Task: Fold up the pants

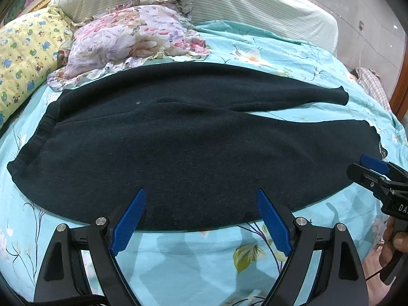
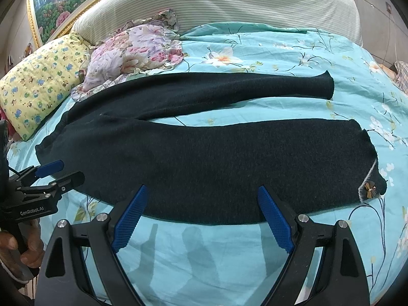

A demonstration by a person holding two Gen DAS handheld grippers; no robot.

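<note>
Dark pants [image 1: 178, 148] lie flat on the bed, waistband to the left, both legs running right and spread apart. They also show in the right wrist view [image 2: 216, 163], with a small bow ornament [image 2: 369, 186] at the near leg's cuff. My left gripper [image 1: 201, 193] is open and empty, above the near edge of the pants. My right gripper [image 2: 201, 191] is open and empty, above the near leg's edge. The right gripper also shows in the left wrist view [image 1: 367, 170], and the left gripper shows in the right wrist view [image 2: 61, 172].
A turquoise floral bedsheet [image 1: 193, 255] covers the bed. A floral pillow [image 1: 132, 38] and a yellow patterned pillow [image 1: 23, 58] lie at the back left, touching the pants' far edge. A striped headboard [image 2: 229, 2] stands behind.
</note>
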